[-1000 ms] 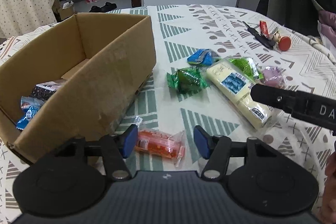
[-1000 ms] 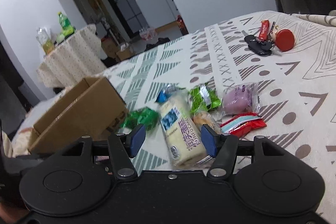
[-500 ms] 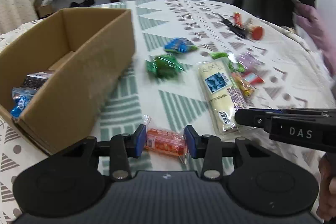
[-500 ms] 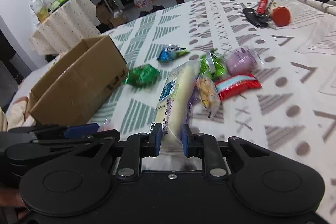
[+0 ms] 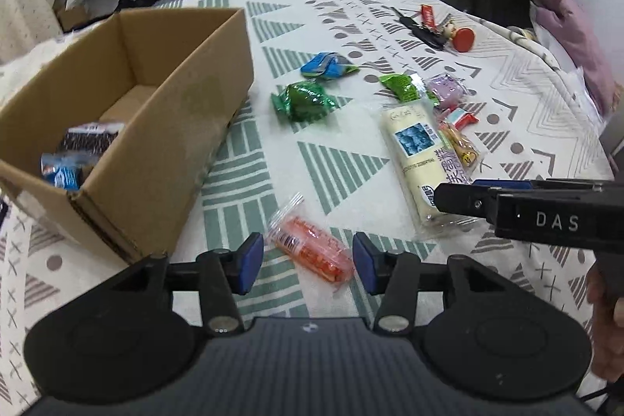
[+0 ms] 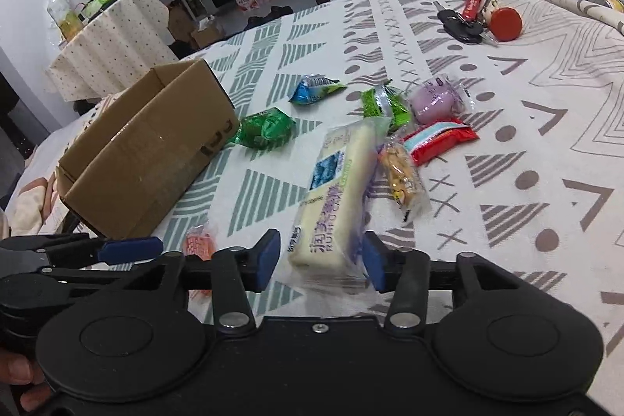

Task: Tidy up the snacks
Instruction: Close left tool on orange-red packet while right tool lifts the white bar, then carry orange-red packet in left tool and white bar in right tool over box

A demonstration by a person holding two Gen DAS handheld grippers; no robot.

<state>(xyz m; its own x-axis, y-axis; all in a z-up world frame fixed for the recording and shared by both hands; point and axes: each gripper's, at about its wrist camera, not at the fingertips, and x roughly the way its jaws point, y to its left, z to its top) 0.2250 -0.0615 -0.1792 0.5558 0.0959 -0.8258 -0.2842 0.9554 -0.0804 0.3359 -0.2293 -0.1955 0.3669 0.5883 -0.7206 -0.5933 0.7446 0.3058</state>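
Observation:
An orange snack packet (image 5: 312, 252) lies on the patterned tablecloth between the fingers of my left gripper (image 5: 307, 268), which is open and straddles it. My right gripper (image 6: 321, 262) is open too, with its blue pads on either side of the near end of a long cream cake packet (image 6: 335, 197). That packet rests on the table. An open cardboard box (image 5: 163, 127) stands to the left and holds a dark packet (image 5: 91, 137) and a blue one (image 5: 62, 174). In the left wrist view the right gripper (image 5: 468, 199) reaches in from the right.
More snacks lie beyond: a green packet (image 5: 304, 100), a blue one (image 5: 327, 65), light green (image 5: 403, 86), purple (image 5: 446, 88), red (image 5: 460, 117) and yellow (image 5: 462, 147). Keys (image 5: 429, 26) sit farther back. A person's hand (image 5: 604, 318) shows at the right edge.
Both grippers narrowed their fingers half a second ago and now stand wider apart. The right gripper has dropped to the near end of the cake packet; the left stays over the orange packet.

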